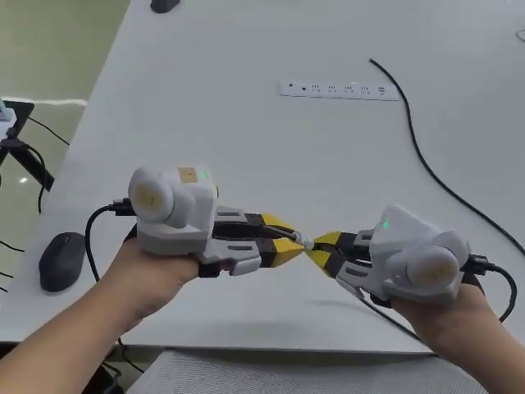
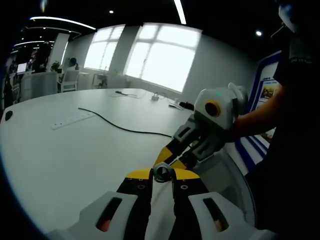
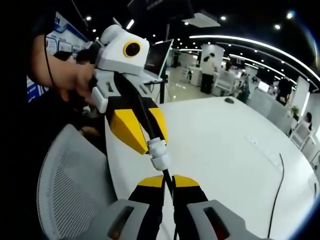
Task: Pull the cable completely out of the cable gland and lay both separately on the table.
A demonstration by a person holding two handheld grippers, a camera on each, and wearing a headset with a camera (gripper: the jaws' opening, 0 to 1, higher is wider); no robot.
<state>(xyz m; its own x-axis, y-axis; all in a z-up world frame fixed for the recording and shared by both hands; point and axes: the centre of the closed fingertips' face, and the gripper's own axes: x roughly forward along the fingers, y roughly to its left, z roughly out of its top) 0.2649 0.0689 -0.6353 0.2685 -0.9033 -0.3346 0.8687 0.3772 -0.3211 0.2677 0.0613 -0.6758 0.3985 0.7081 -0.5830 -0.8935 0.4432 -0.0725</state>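
Over the table's near edge both grippers meet tip to tip. A small white cable gland (image 1: 308, 243) sits between them. My left gripper (image 1: 295, 242) is shut on the gland (image 2: 163, 171), which shows as a grey round piece between its yellow tips (image 2: 162, 176). In the right gripper view the gland (image 3: 159, 152) hangs from the left gripper's yellow jaws (image 3: 150, 140). A thin black cable (image 3: 166, 175) leaves the gland and runs down between my right gripper's (image 3: 168, 182) shut jaws. The right gripper (image 1: 320, 246) is a finger's width from the gland.
A white power strip (image 1: 340, 89) lies at the back of the table (image 1: 246, 148), and a black cord (image 1: 426, 164) curves along the right side. A dark mouse (image 1: 61, 261) sits at the near left. A grey mesh chair (image 1: 287, 373) is below the table's front edge.
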